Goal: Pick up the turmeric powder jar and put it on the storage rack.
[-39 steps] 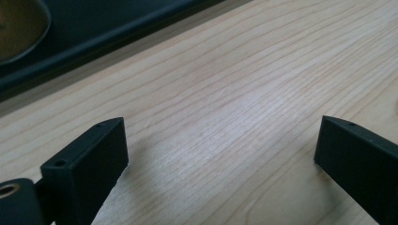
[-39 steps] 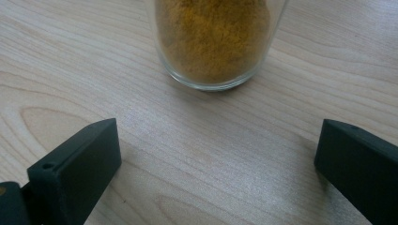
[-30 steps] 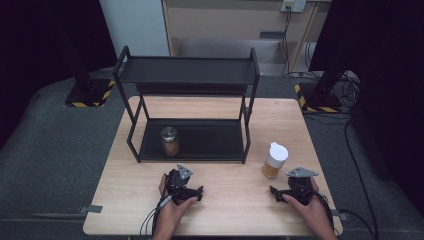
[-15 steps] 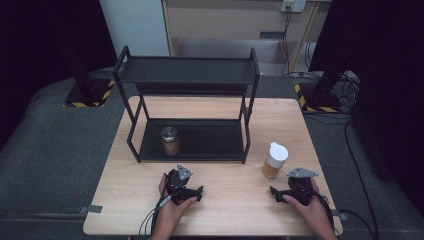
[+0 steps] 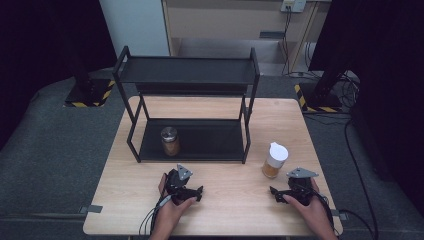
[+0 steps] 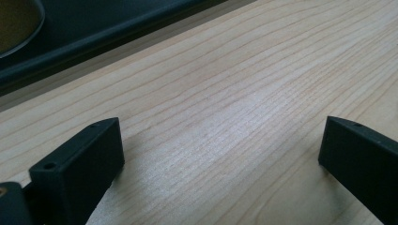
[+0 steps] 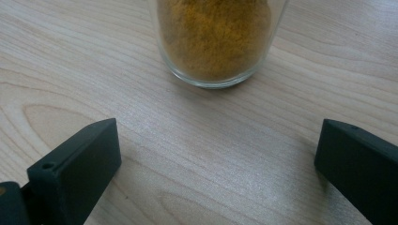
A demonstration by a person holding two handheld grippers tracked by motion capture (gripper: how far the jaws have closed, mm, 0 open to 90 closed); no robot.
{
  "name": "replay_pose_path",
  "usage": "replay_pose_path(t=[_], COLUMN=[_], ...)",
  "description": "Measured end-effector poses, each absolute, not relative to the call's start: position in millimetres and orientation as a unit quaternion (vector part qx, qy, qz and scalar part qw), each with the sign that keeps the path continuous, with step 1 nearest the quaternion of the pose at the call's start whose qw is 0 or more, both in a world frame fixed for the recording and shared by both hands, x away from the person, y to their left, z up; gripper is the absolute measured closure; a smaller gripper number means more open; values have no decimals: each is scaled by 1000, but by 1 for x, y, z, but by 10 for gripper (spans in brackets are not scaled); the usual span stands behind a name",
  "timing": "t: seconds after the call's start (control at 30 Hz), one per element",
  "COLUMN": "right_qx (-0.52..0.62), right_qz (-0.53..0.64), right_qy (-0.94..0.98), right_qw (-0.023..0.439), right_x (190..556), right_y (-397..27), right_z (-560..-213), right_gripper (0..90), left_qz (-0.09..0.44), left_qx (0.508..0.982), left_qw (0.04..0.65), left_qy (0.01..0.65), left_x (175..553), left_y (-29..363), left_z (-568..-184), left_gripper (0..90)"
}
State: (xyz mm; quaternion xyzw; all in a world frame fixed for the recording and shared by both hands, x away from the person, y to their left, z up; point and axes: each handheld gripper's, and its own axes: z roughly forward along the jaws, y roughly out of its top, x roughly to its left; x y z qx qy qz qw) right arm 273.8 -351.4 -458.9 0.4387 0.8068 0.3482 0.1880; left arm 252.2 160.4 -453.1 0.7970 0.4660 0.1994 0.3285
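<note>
Spice jars are the work in hand: going left to right, the steel-lidded jar (image 5: 170, 141) stands on the lower tier of the black rack (image 5: 186, 71), at about twelve o'clock from the left gripper (image 5: 191, 194), which rests on the wooden table (image 5: 235, 200) with its jaws spread wide over bare wood, probably waiting its turn. Further right, the white-capped jar (image 5: 274, 160) of orange powder stands on the table beside the rack, at about eleven o'clock from the right gripper (image 5: 276, 194), whose jaws are also spread and holding nothing, seemingly lined up to approach it. In the right gripper view this white-capped jar (image 7: 215, 40) is cut off above its base, and the left gripper view catches just a dark sliver of the rack's edge (image 6: 117, 28).
</note>
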Motion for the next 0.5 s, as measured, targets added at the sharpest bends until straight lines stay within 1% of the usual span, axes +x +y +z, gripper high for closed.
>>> replay_pose_path(t=[0.27, 0.4, 0.5], right_qx=[428, 433, 437], right_qz=[349, 345, 356], right_qy=[813, 814, 808], right_qw=[182, 174, 170], right_x=[274, 276, 275], right_y=[-356, -358, -363], right_z=[-458, -453, -452], right_gripper=[18, 56, 50], left_qz=[199, 198, 198], left_qx=[798, 798, 798], left_qw=[329, 329, 329], left_qy=[464, 464, 463], left_x=[253, 253, 253], left_y=[161, 161, 161], left_z=[-453, -453, -453], left_gripper=[0, 0, 0])
